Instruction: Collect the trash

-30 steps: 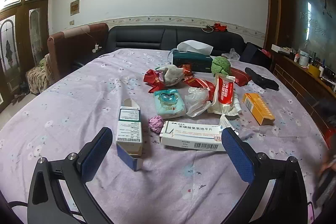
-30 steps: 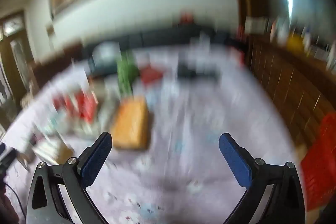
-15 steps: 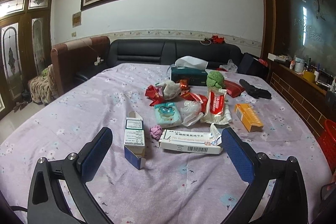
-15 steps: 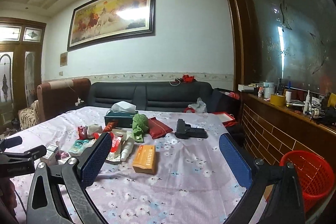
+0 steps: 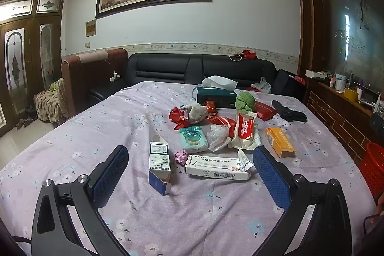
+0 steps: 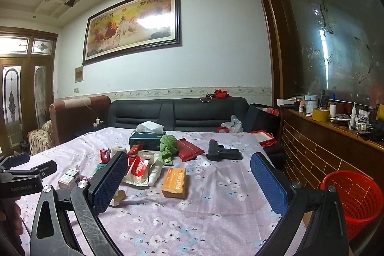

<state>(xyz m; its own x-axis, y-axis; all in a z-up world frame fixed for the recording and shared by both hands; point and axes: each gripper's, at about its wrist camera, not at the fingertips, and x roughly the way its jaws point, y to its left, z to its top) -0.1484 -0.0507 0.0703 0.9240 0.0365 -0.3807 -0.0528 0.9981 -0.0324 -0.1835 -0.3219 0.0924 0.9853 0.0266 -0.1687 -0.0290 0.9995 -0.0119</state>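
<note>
Purple flowered cloth covered the big table (image 5: 100,126), and a black sofa stood past its far edge. Trash lay in a heap around the middle of the table. Both tools were held above the near edge with nothing in them. The left tool (image 5: 190,178) had its blue pads wide apart, and so did the right tool (image 6: 188,181).

Nearest the left tool lay a long white cardboard pill box (image 5: 217,167), flat on the cloth. Just beside it stood a small white and blue box with its flap open (image 5: 159,166), and a little pink crumpled paper ball (image 5: 181,156) lay between them. These looked light and empty. The boxes would likely squash if squeezed hard, so pinching across the short sides seemed best. A flat orange box (image 6: 174,182) lay toward the right edge. A red plastic basket (image 6: 352,200) sat on the floor off the right edge, probably the bin for it all.
</note>
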